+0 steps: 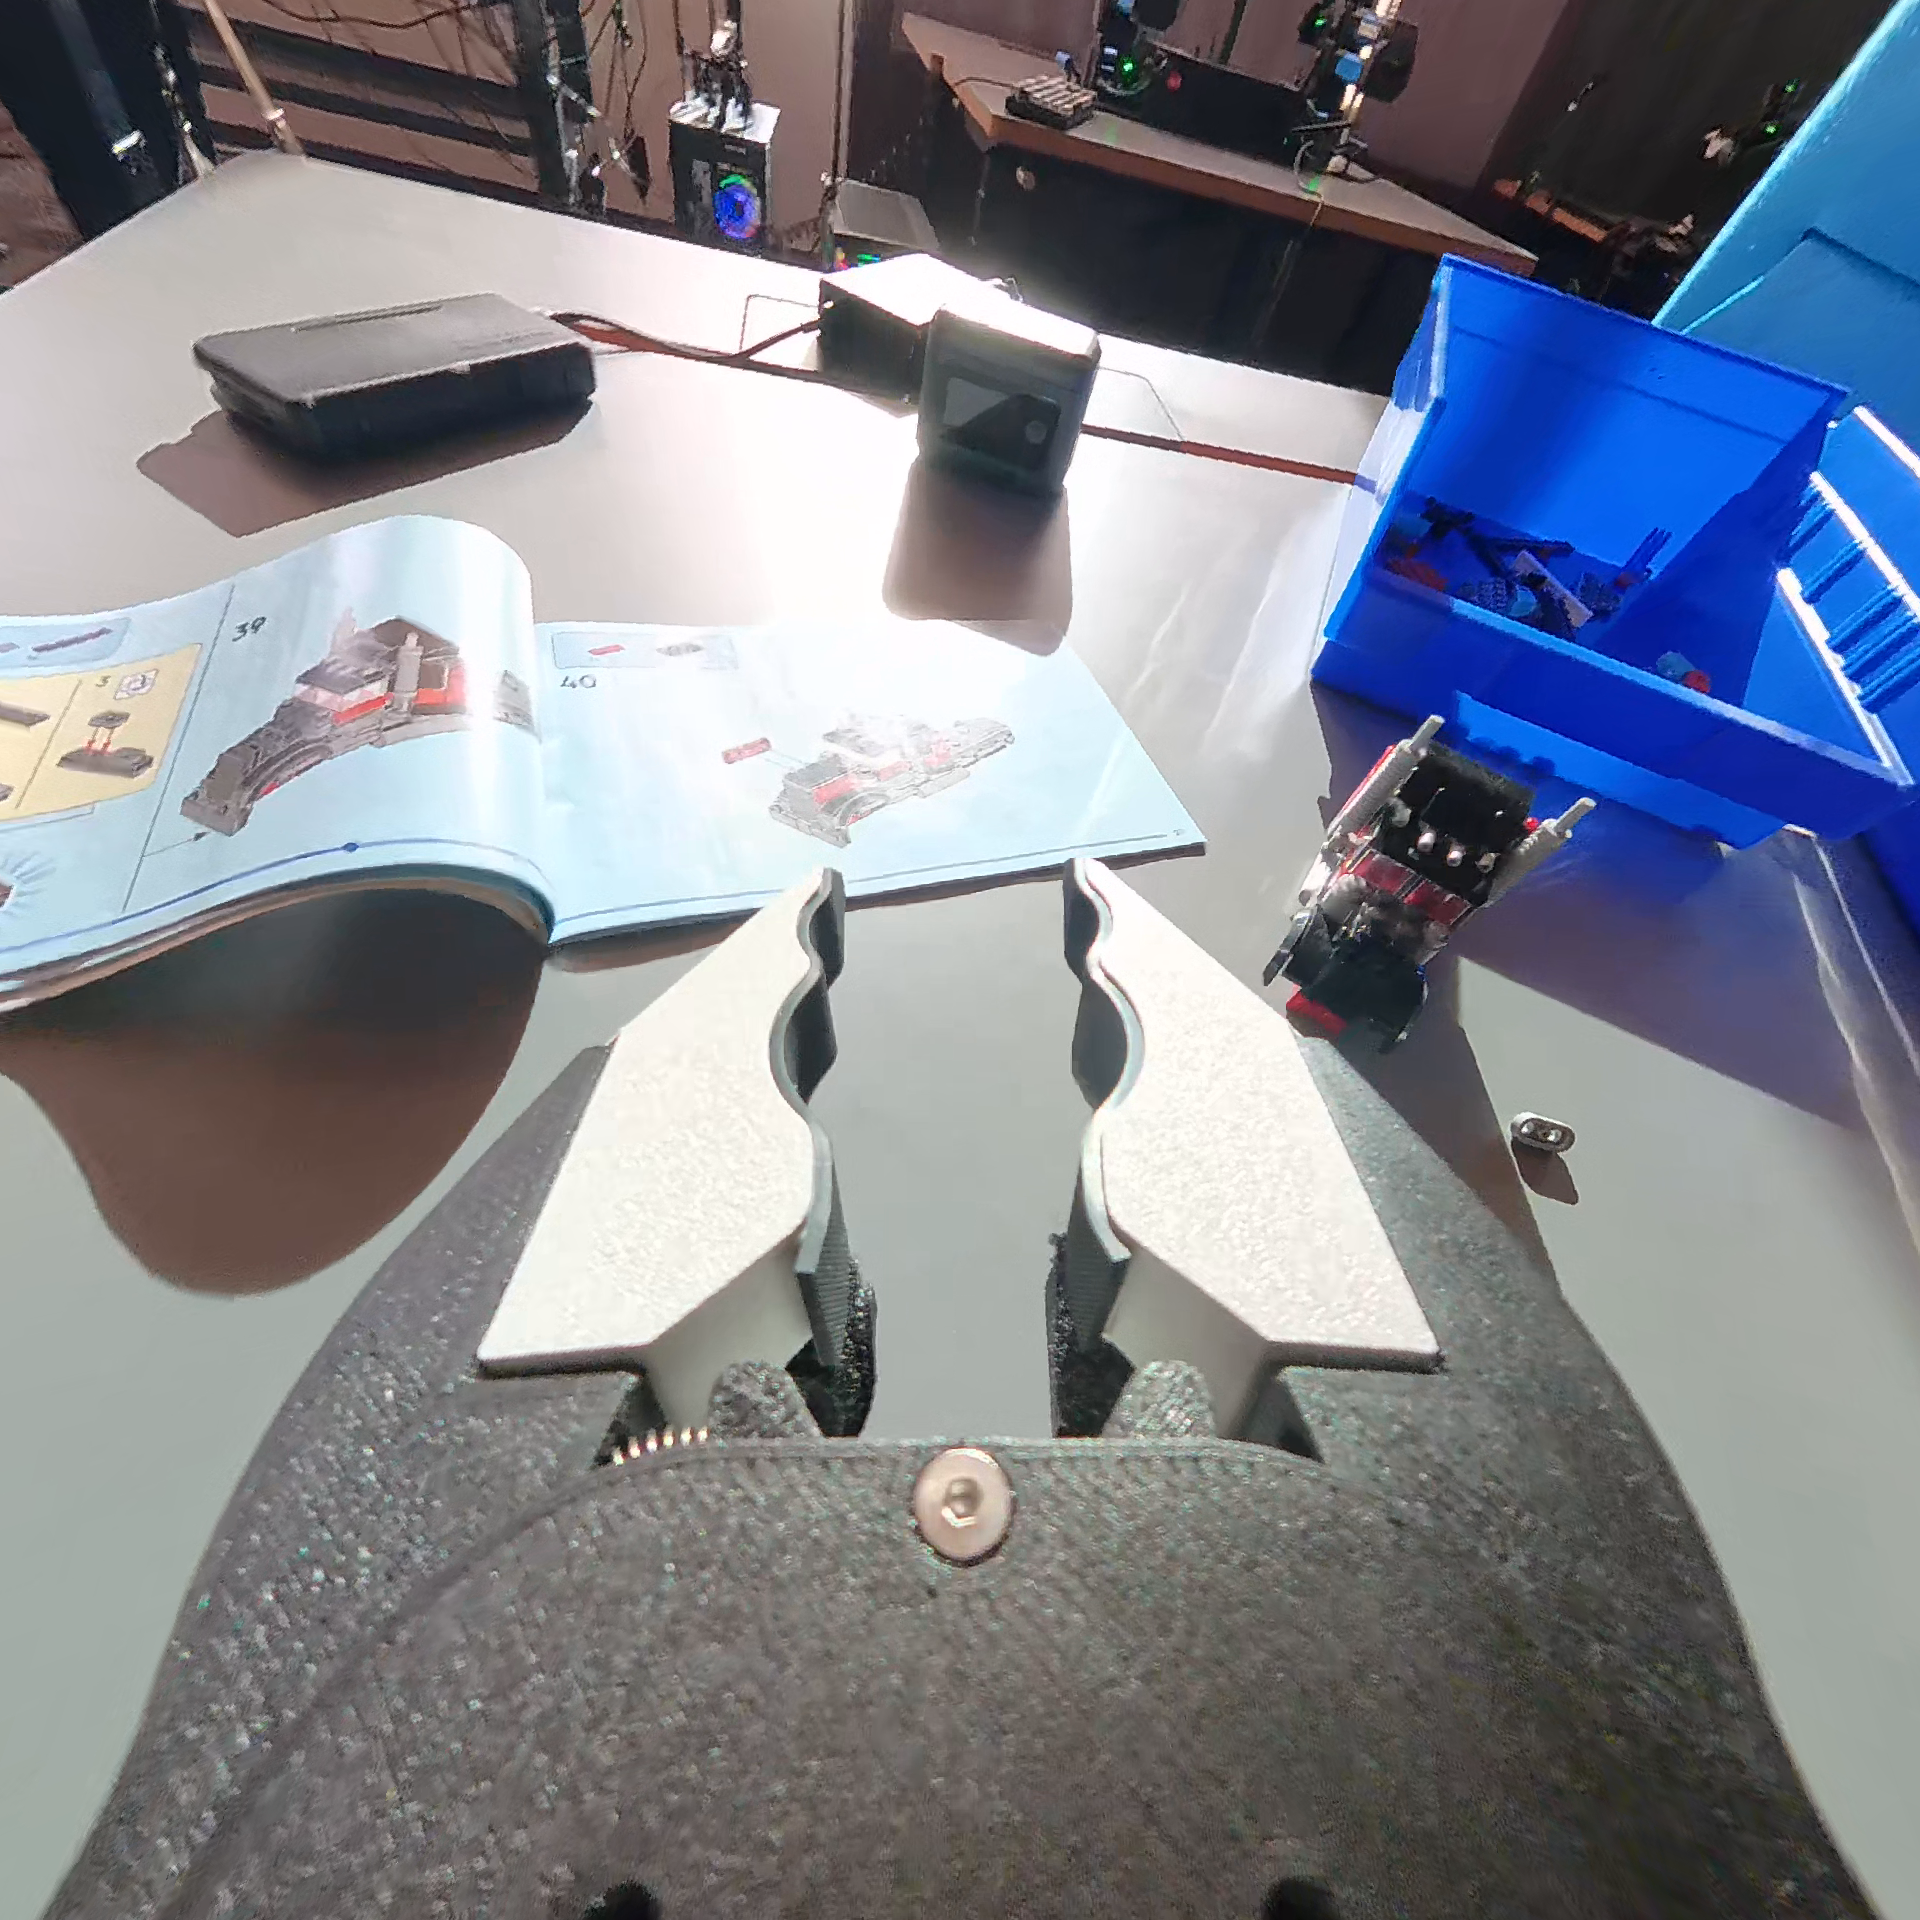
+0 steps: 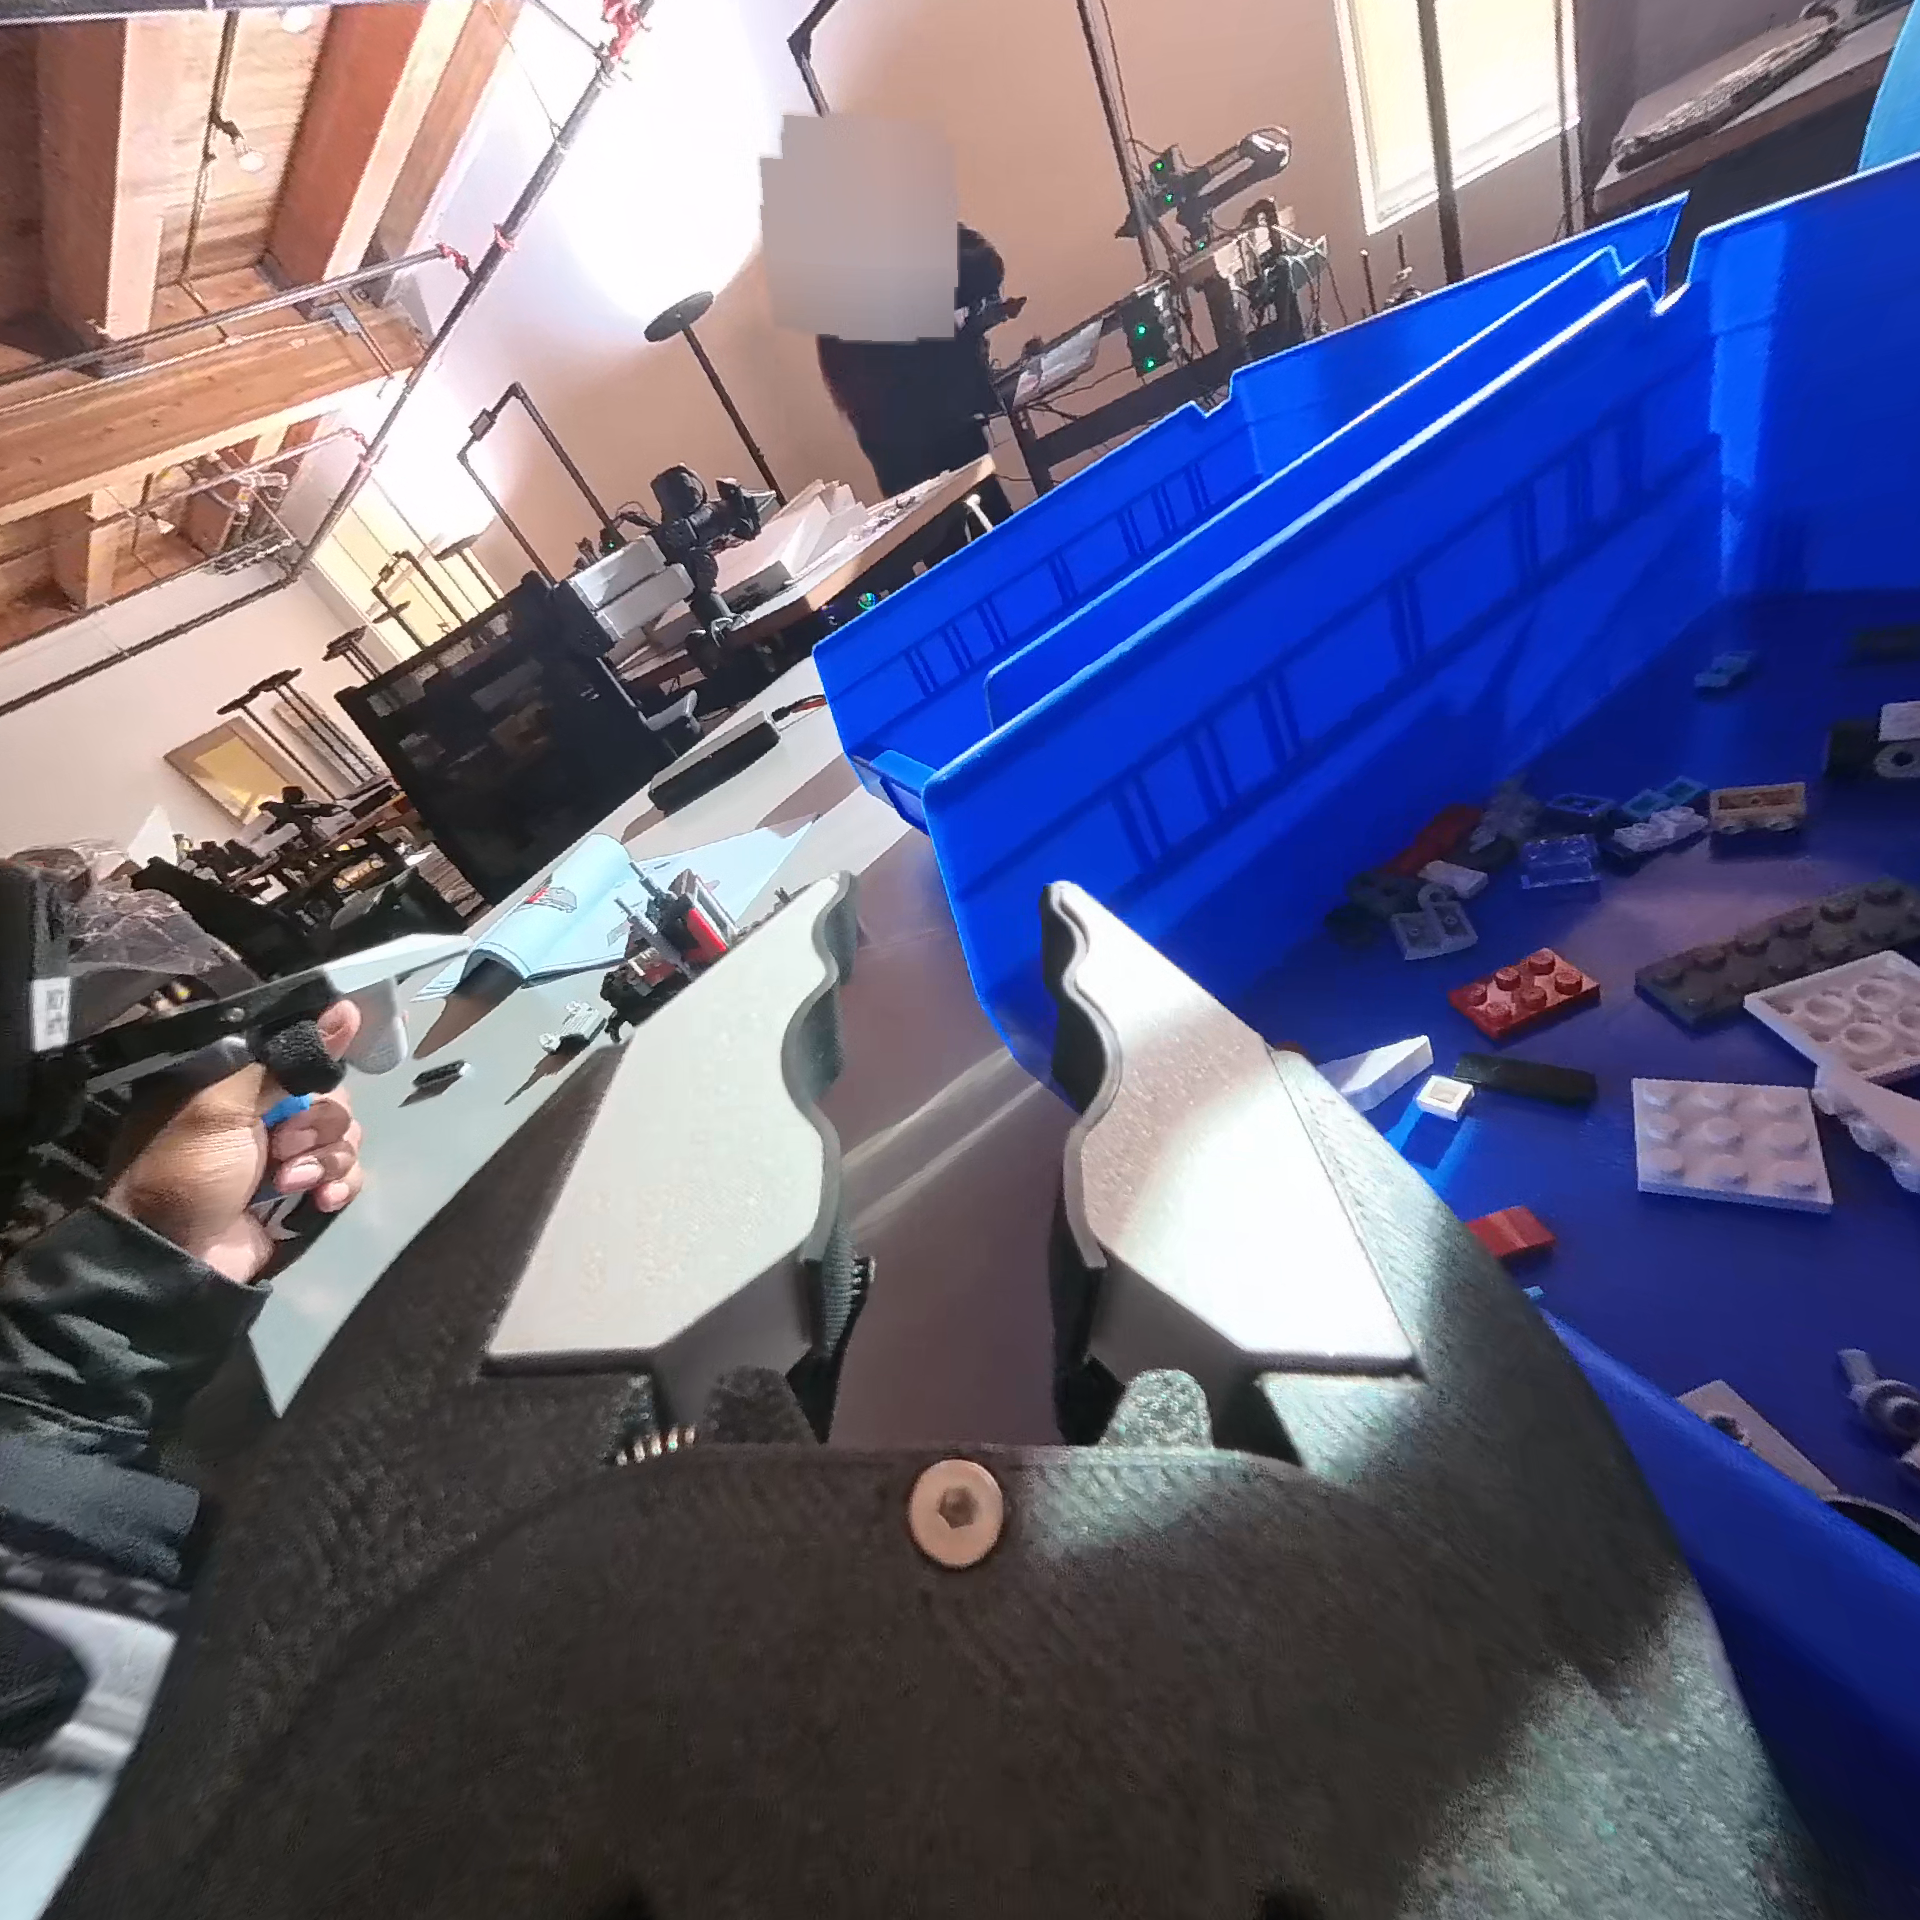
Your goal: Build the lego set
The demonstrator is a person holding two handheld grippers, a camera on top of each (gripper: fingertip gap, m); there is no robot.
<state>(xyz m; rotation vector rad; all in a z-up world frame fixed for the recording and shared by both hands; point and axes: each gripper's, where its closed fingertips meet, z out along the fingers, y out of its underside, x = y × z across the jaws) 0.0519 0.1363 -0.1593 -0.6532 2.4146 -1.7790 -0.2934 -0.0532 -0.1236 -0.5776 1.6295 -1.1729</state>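
Note:
A partly built black and red lego truck (image 1: 1392, 883) stands on the grey table, right of my left gripper (image 1: 951, 904), which is open and empty above the table. The open instruction booklet (image 1: 499, 727) lies ahead on the left. My right gripper (image 2: 945, 914) is open and empty, tilted, at the near wall of a blue bin (image 2: 1195, 810) that holds loose lego pieces: a red plate (image 2: 1522, 992), white plates (image 2: 1730, 1143), a dark long plate (image 2: 1766, 951). The truck (image 2: 670, 935) and booklet (image 2: 561, 920) also show far off in the right wrist view.
A second blue bin (image 1: 1600, 582) with small pieces stands at the right. A small grey piece (image 1: 1545, 1130) lies on the table. A black case (image 1: 395, 364), a small camera (image 1: 1008, 400) and a cable lie farther back. A person stands in the background (image 2: 914, 416). Some 40 cm of space lies between my two pairs of fingers.

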